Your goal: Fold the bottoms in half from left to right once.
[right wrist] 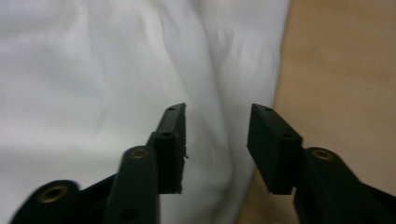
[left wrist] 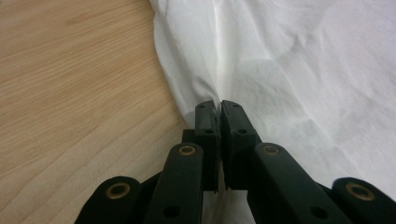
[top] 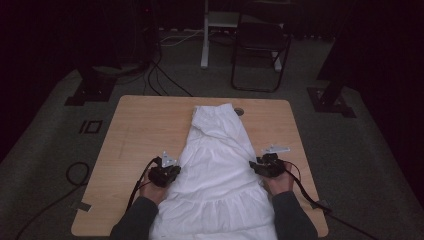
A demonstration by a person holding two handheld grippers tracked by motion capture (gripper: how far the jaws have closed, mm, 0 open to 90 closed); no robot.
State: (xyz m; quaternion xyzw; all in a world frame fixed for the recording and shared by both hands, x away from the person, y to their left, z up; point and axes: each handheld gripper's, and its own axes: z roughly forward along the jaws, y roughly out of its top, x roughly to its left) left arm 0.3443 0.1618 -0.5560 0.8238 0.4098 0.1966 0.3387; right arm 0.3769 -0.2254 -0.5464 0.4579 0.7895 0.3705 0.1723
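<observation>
A white tiered skirt (top: 217, 160) lies lengthwise on the wooden table (top: 140, 130), waistband at the far end. My left gripper (top: 172, 170) sits at the skirt's left edge, shut on a pinched fold of the white cloth (left wrist: 219, 88); the fold runs up from between the closed jaws (left wrist: 219, 112). My right gripper (top: 257, 167) is at the skirt's right edge. In the right gripper view its jaws (right wrist: 217, 126) stand apart over the cloth's edge (right wrist: 233, 70), with the pads off the fabric.
Bare wood (left wrist: 70, 84) lies left of the skirt and bare wood (right wrist: 345, 70) right of it. A small round grommet (top: 239, 111) sits by the waistband. A chair (top: 260, 45) and cables (top: 165, 80) are on the floor beyond the table.
</observation>
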